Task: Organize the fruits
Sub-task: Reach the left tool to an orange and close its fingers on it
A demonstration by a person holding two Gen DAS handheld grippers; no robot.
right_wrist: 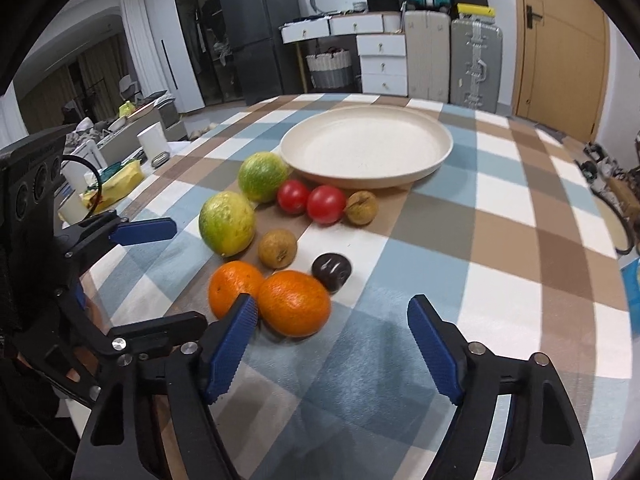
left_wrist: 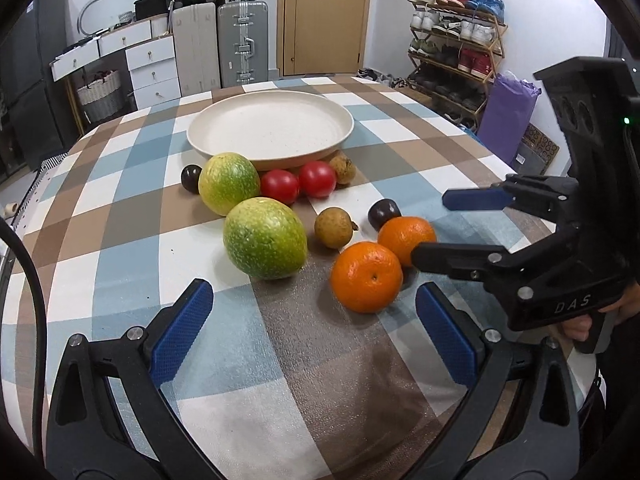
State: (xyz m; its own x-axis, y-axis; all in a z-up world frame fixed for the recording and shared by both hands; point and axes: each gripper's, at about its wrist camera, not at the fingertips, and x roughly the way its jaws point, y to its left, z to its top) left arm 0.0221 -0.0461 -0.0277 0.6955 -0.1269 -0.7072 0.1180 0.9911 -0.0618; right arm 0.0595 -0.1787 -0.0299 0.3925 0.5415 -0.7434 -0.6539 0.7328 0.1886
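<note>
Fruits lie loose on the checked cloth of the counter [left_wrist: 120, 208], all just in front of the round, speckled cream plate [left_wrist: 270, 128]: two dimpled glossy oranges [right_wrist: 294, 303], two mottled green-yellow citrus [left_wrist: 265, 238], two smooth red tomatoes [left_wrist: 317, 179], rough brown longans and dark plums. Left tongs [left_wrist: 314, 326] gape, grasping nothing. Right tongs [right_wrist: 332, 344] stand released beside the oranges.

The fruits [left_wrist: 276, 216] lie on the table [left_wrist: 420, 152] before the plate [left_wrist: 270, 128].
</note>
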